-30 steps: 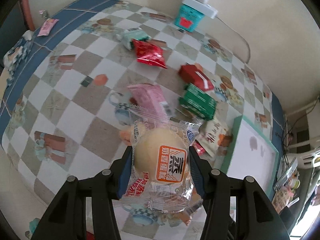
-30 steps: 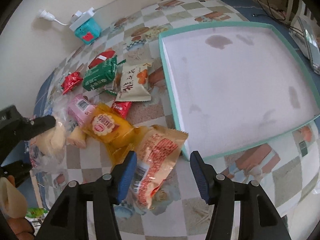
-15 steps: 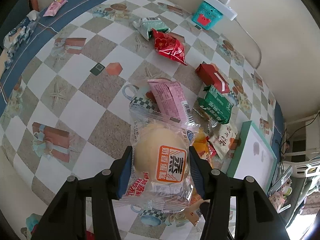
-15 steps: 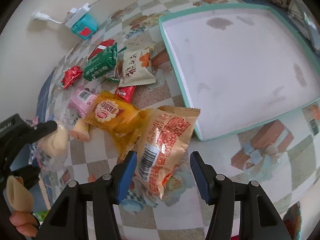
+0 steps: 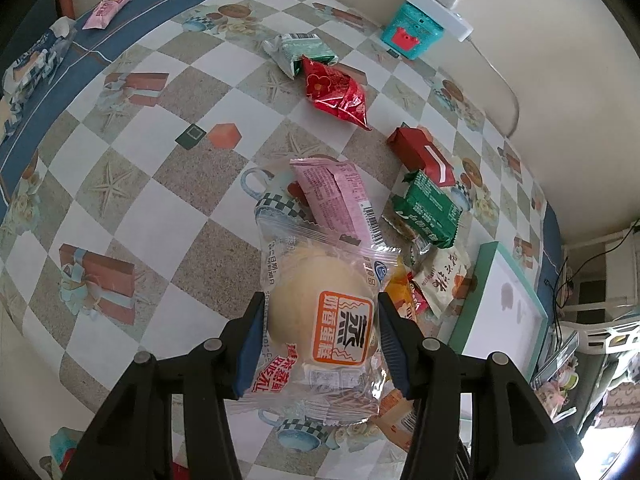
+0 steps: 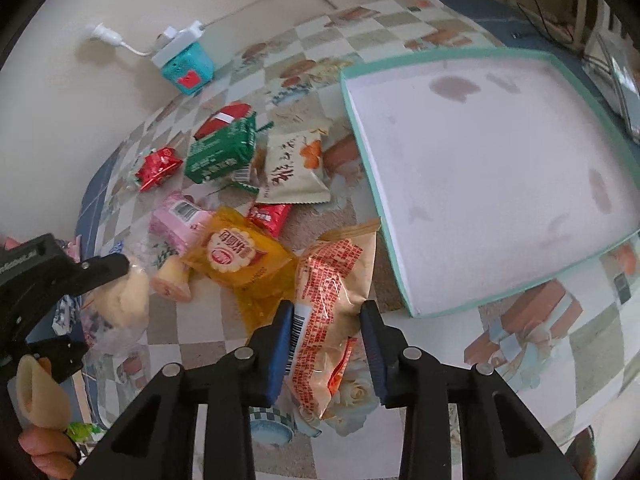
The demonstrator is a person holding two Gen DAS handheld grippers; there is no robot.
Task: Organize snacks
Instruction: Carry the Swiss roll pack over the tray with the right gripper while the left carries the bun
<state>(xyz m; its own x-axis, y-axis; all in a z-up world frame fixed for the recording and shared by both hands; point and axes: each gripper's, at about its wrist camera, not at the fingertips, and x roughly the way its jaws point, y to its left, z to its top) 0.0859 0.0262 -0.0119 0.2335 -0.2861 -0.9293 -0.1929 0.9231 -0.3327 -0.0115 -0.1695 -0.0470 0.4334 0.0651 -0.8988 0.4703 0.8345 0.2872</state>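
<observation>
The work surface is a table under a checkered printed cloth [image 5: 168, 216], set against a pale wall.

Left gripper [image 5: 320, 344]: both blue pads are clamped on a clear-wrapped steamed cake [image 5: 320, 312], held above the cloth. Keep the pressure light; the cake is soft and will probably deform.

Right gripper [image 6: 326, 340]: the pads bracket an orange snack bag [image 6: 334, 292]. Contact on both sides looks likely, but whether the bag is lifted cannot be told.

Ahead of the right gripper and to its right lies the teal-rimmed tray [image 6: 404, 280], with nothing in it. Judged step: carry both packets there. Clear the rim before lowering, and release one gripper at a time.

Beyond the pads, loose packets remain: a yellow biscuit pack [image 6: 236, 256], a pink wafer pack [image 5: 340, 200] and a green packet [image 5: 428, 210].
</observation>
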